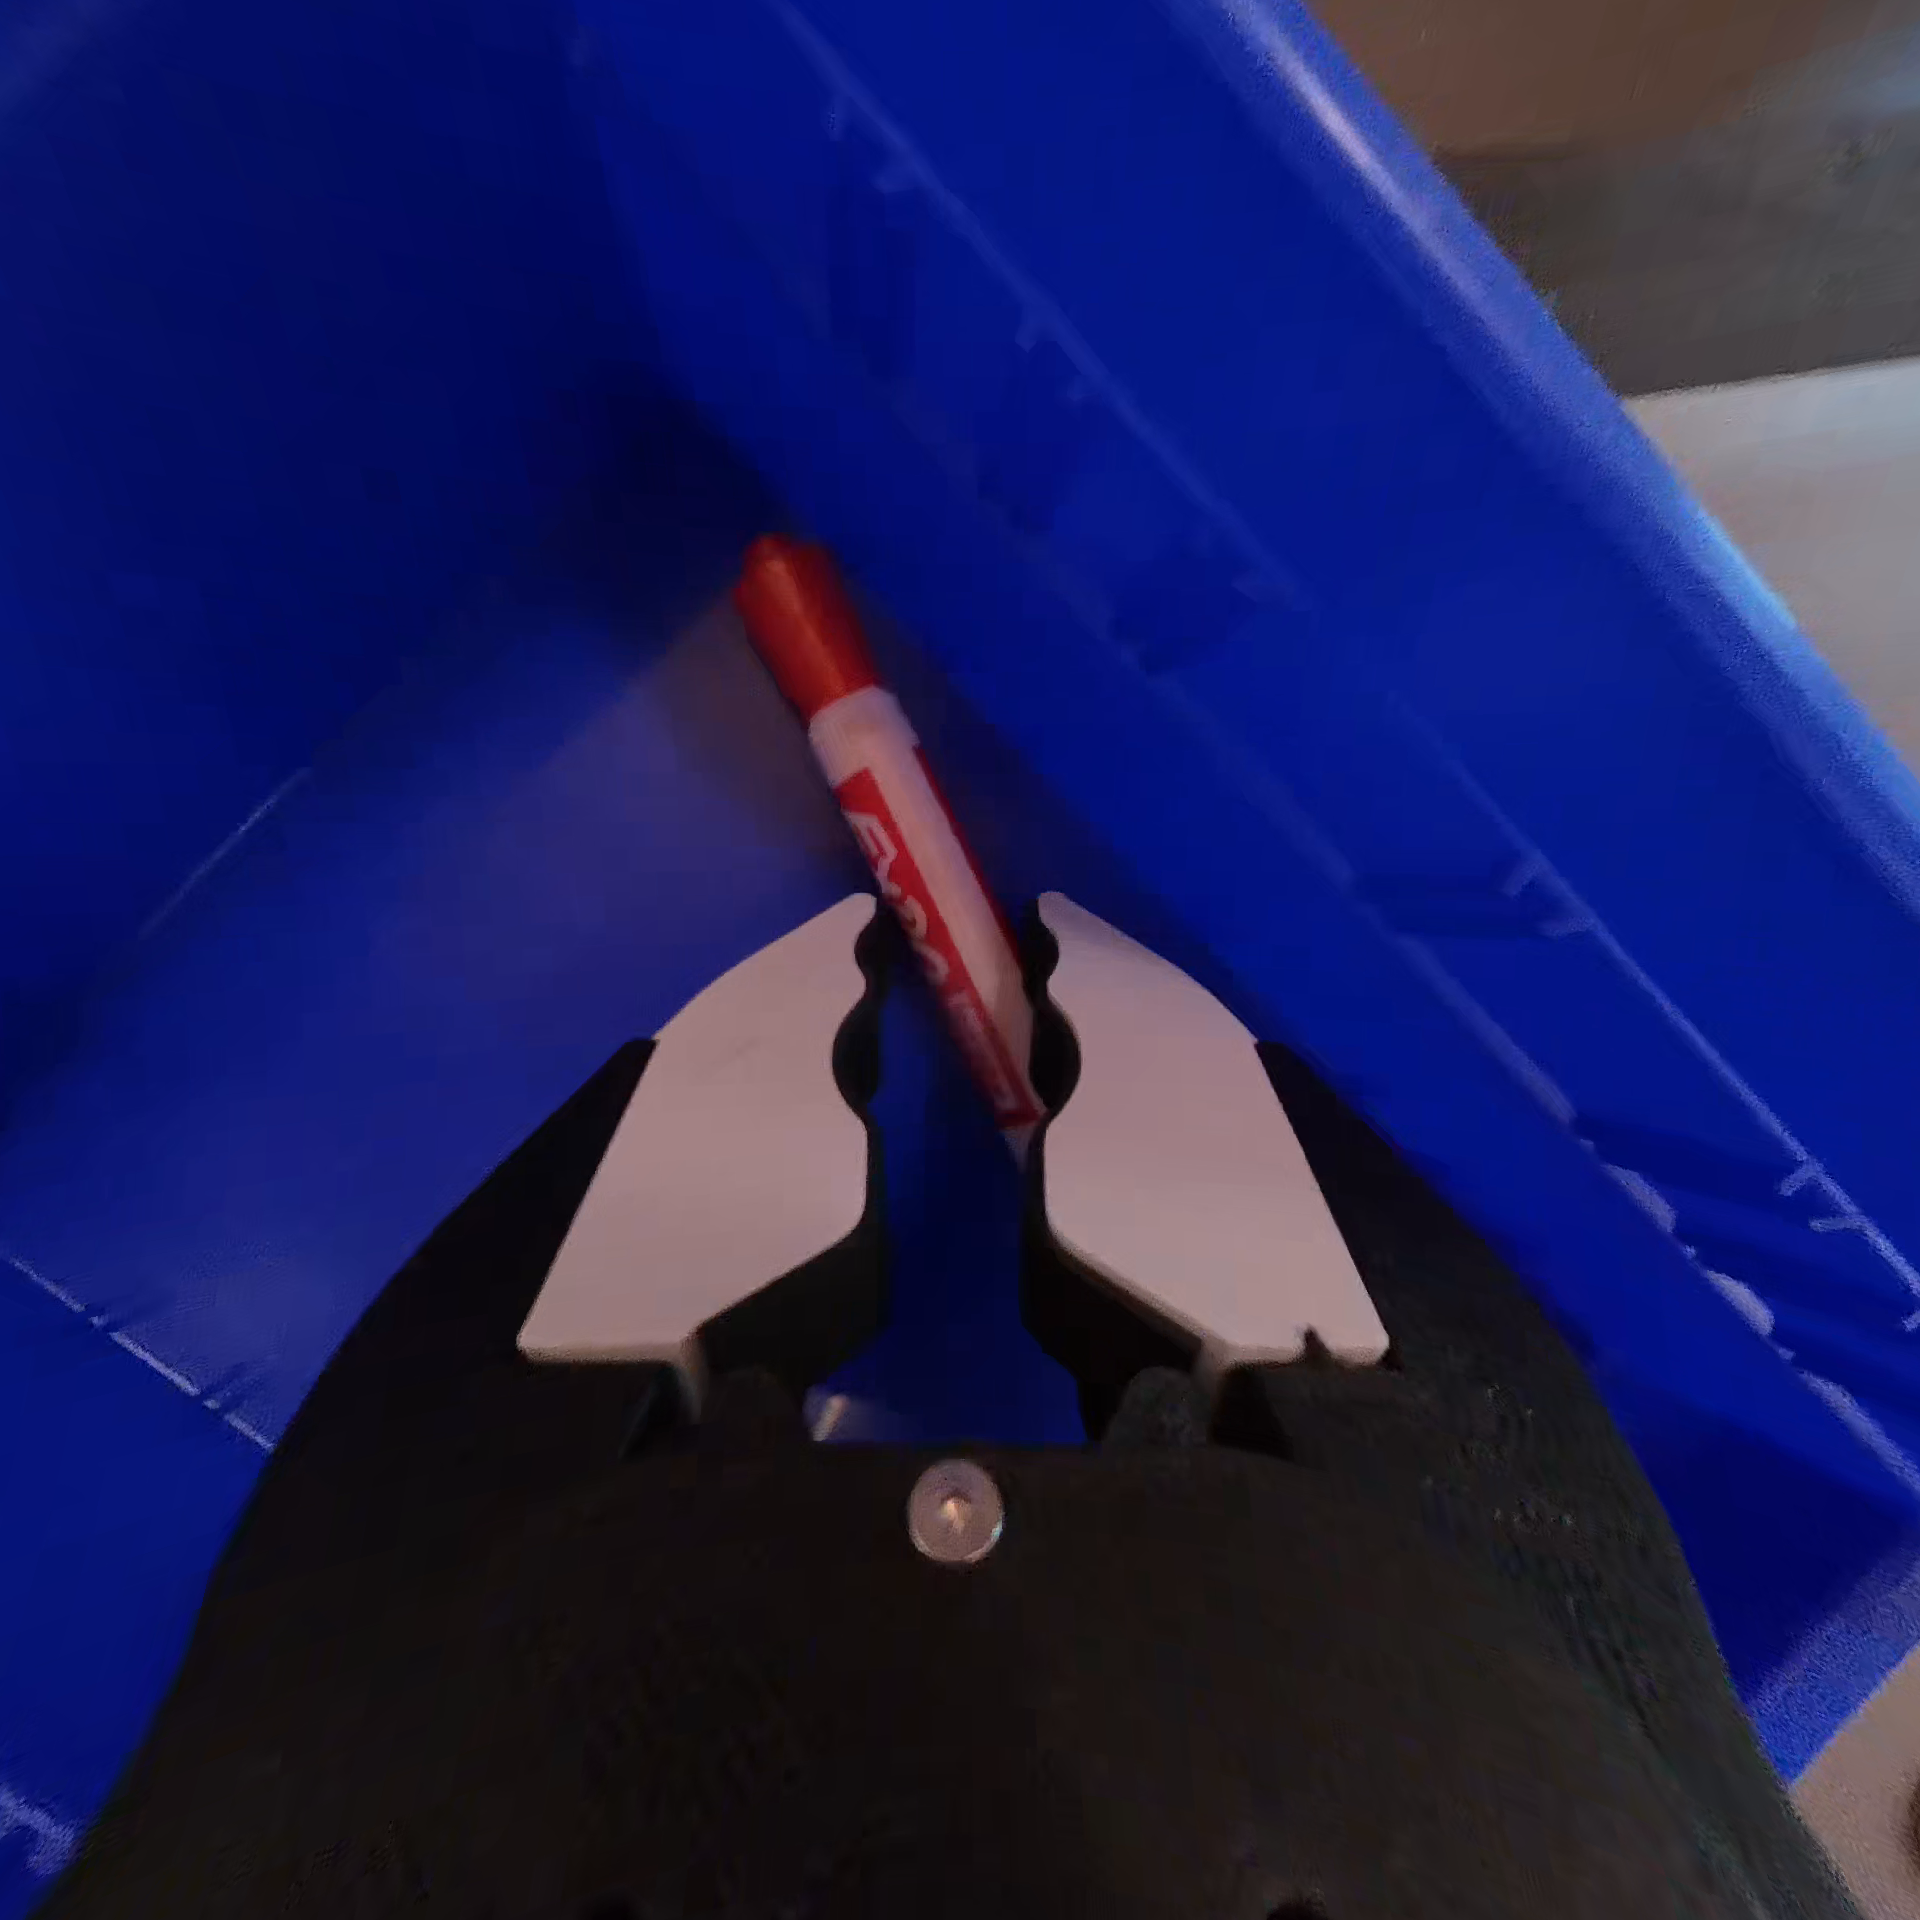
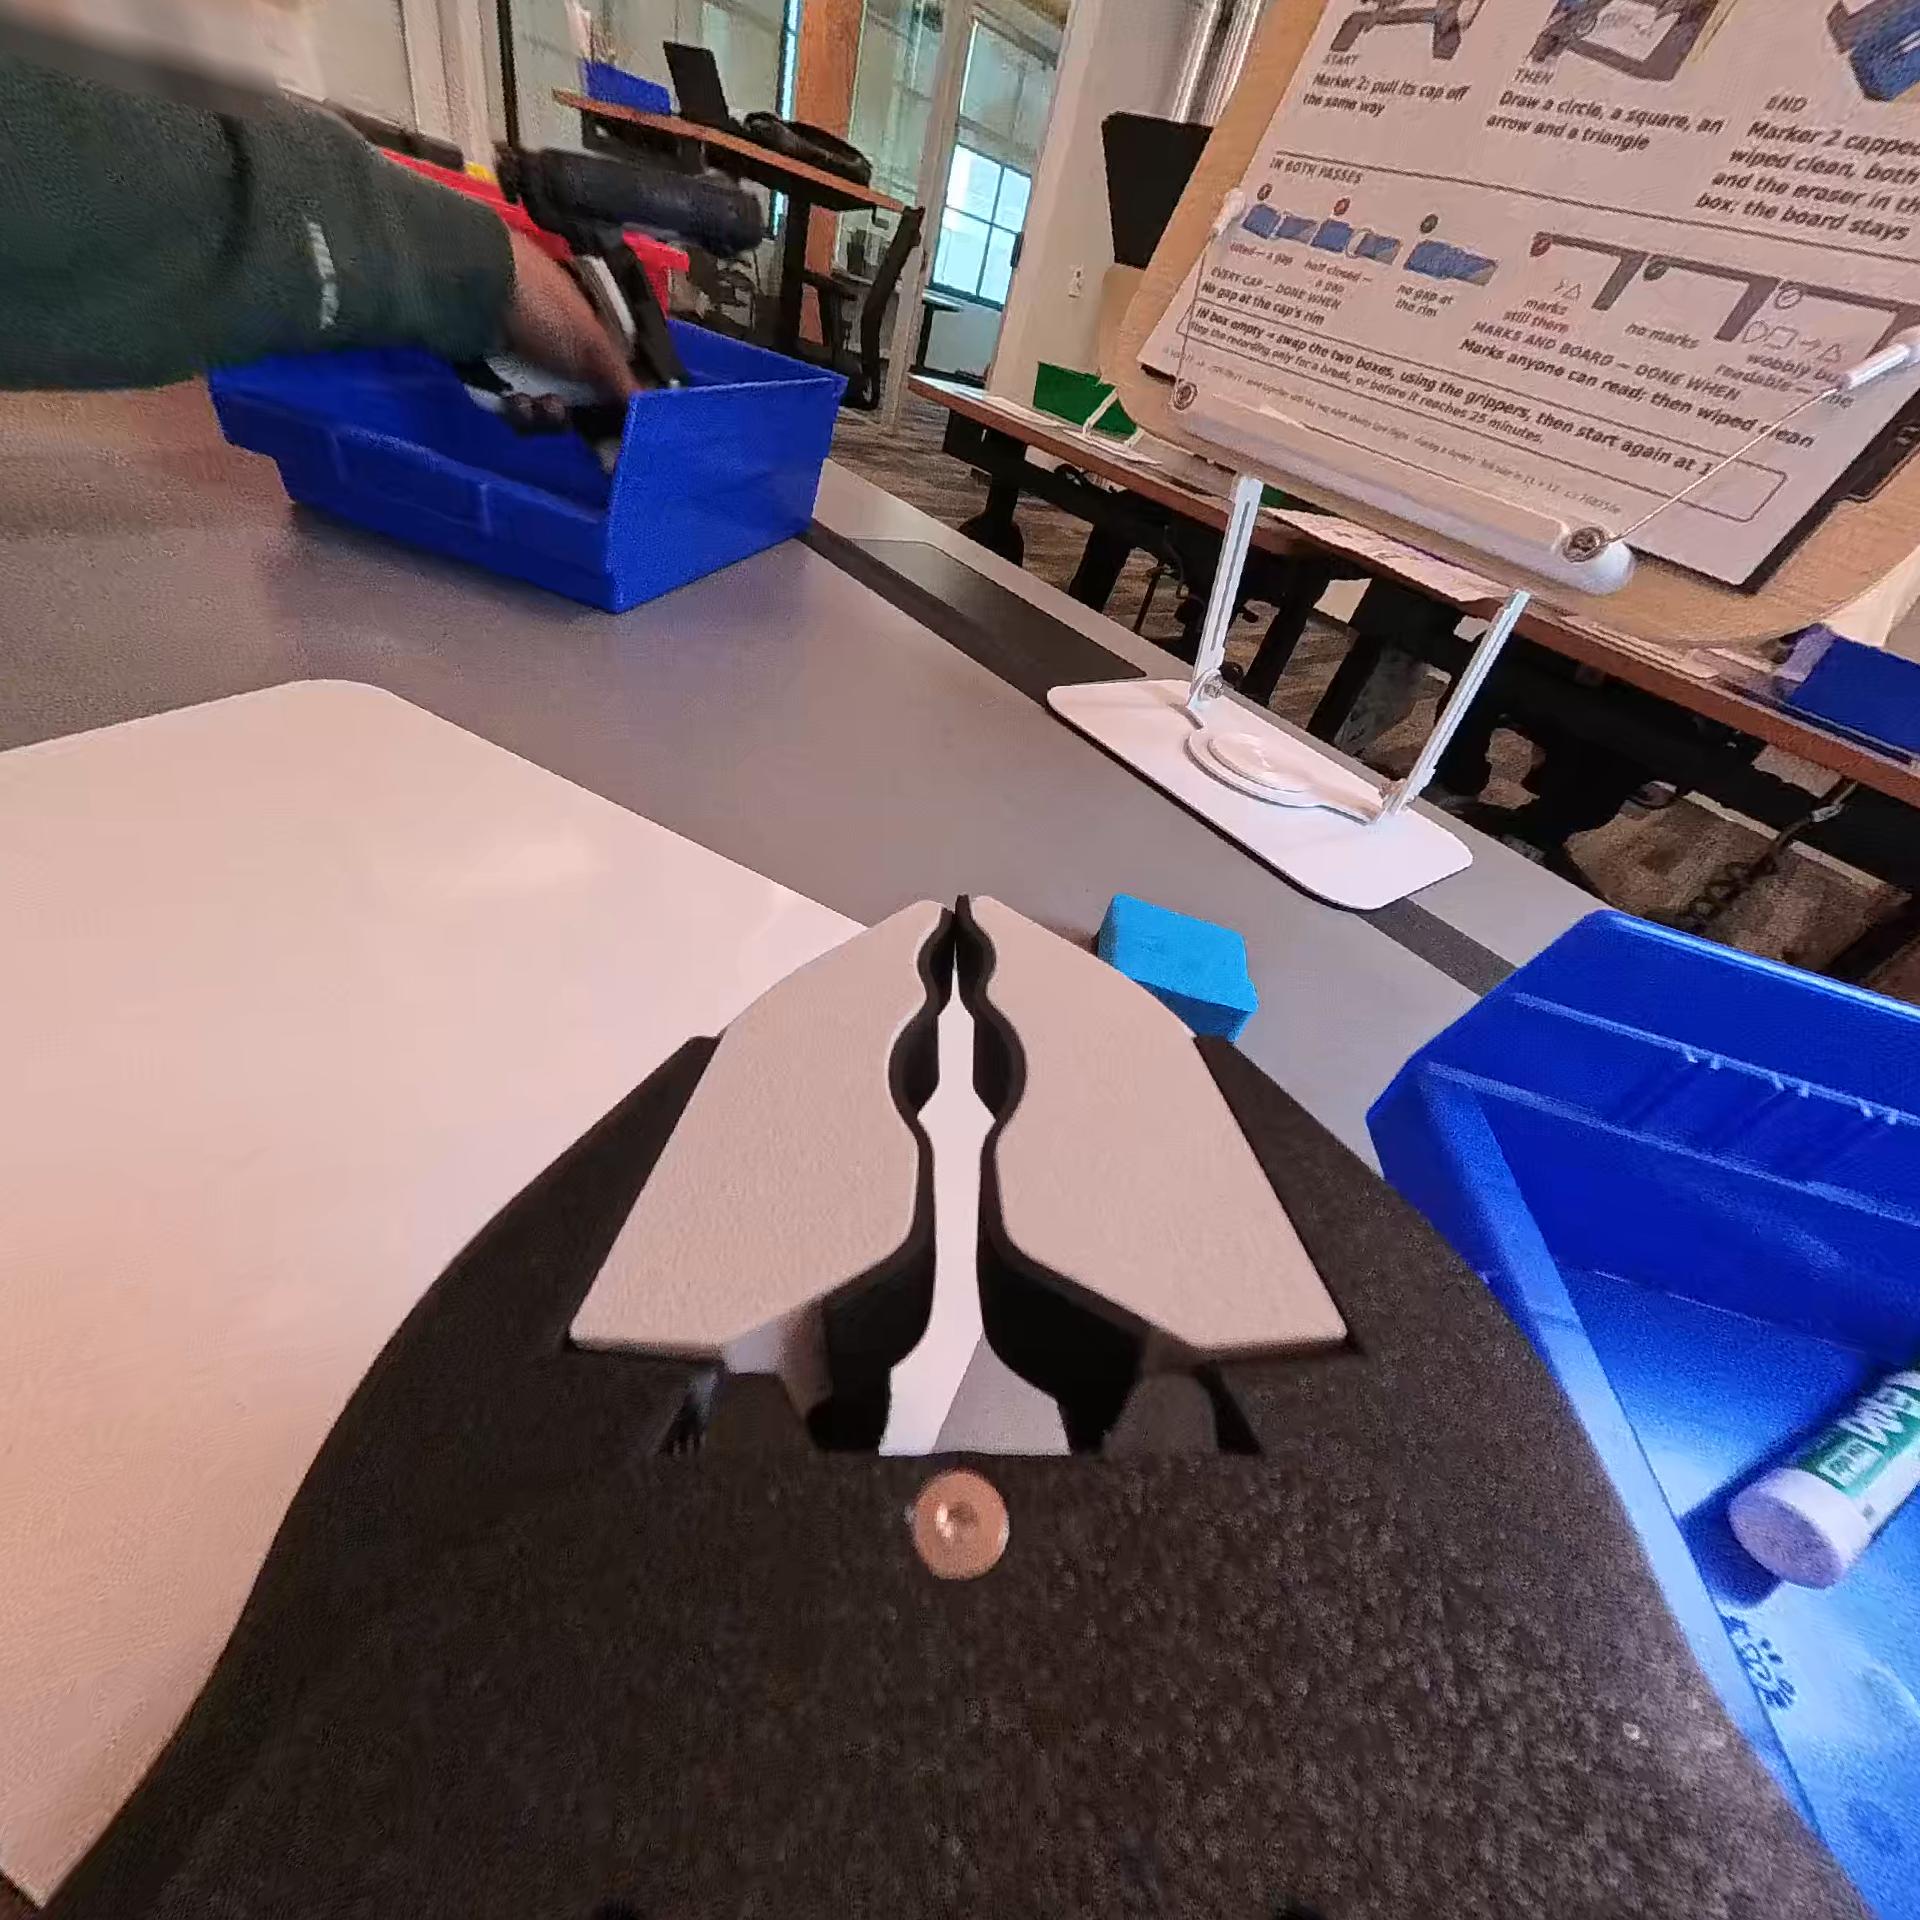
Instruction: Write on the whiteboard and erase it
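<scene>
In the left wrist view my left gripper (image 1: 956, 920) reaches down into a blue bin (image 1: 1143, 468). Its jaws stand open around the barrel of a red-capped marker (image 1: 831, 707) that lies along the bin wall; the marker touches the right finger. In the right wrist view my right gripper (image 2: 956, 914) is shut and empty, hovering over the right edge of the white whiteboard (image 2: 312, 987). A blue eraser block (image 2: 1174, 971) sits on the table just past its tips. The left gripper (image 2: 582, 384), held by a hand, shows far off in the far blue bin (image 2: 707, 488).
A second blue bin (image 2: 1662, 1101) at the right holds a green-labelled marker (image 2: 1829, 1475). A white stand (image 2: 1278, 810) carries an instruction sheet (image 2: 1558, 260) at the back right. The grey table (image 2: 623, 665) ends near the stand; other desks stand behind. Some 50 cm of space lies between my two pairs of fingers.
</scene>
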